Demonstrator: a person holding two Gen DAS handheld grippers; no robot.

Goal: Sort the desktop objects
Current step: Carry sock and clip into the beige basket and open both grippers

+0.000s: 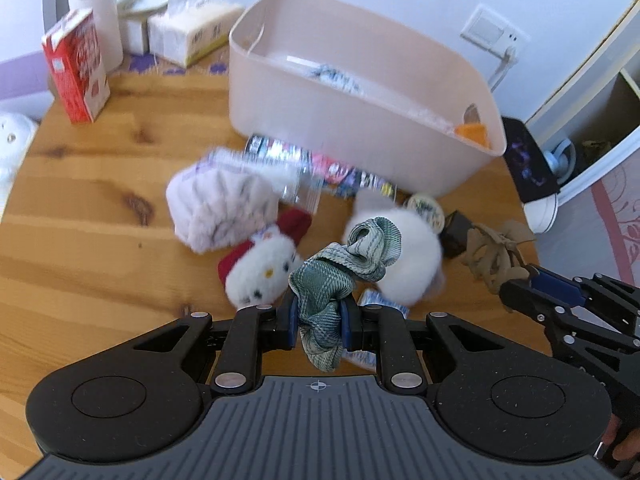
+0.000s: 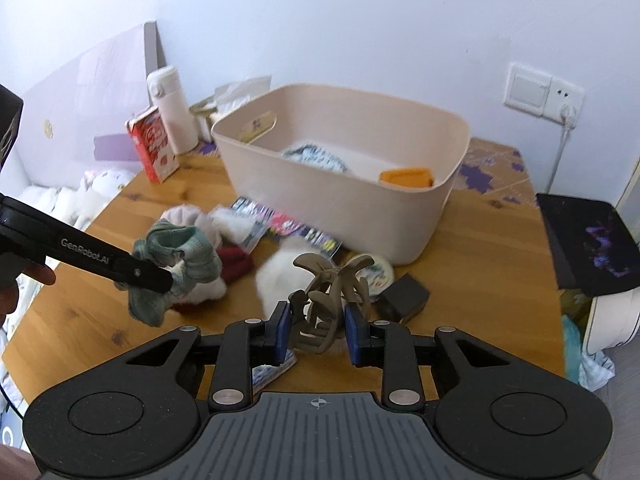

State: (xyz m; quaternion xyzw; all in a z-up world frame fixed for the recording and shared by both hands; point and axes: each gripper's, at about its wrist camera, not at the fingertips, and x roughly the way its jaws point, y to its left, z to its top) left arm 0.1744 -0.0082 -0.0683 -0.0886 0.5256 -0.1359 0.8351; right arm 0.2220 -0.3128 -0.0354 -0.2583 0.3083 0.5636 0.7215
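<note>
My left gripper (image 1: pixel 319 320) is shut on a green plaid scrunchie (image 1: pixel 344 264) and holds it above the wooden table (image 1: pixel 80 240); the scrunchie also shows in the right wrist view (image 2: pixel 176 264). My right gripper (image 2: pixel 318 330) is shut on a tan hair claw clip (image 2: pixel 332 300), also seen at the right in the left wrist view (image 1: pixel 496 252). A pink bin (image 1: pixel 360 120) stands behind, holding a patterned item (image 2: pixel 316 156) and an orange piece (image 2: pixel 406 178). A white cat plush (image 1: pixel 260 268), a fluffy lilac item (image 1: pixel 220 208) and a white fluffy item (image 1: pixel 412 256) lie below.
Shiny packets (image 1: pixel 320 164), a round tin (image 1: pixel 426 208) and a dark small box (image 2: pixel 404 294) lie by the bin. A red carton (image 1: pixel 76 68), white bottle (image 1: pixel 96 4) and tissue packs (image 1: pixel 188 28) stand at the back left. A black pad (image 2: pixel 588 244) sits at the right edge.
</note>
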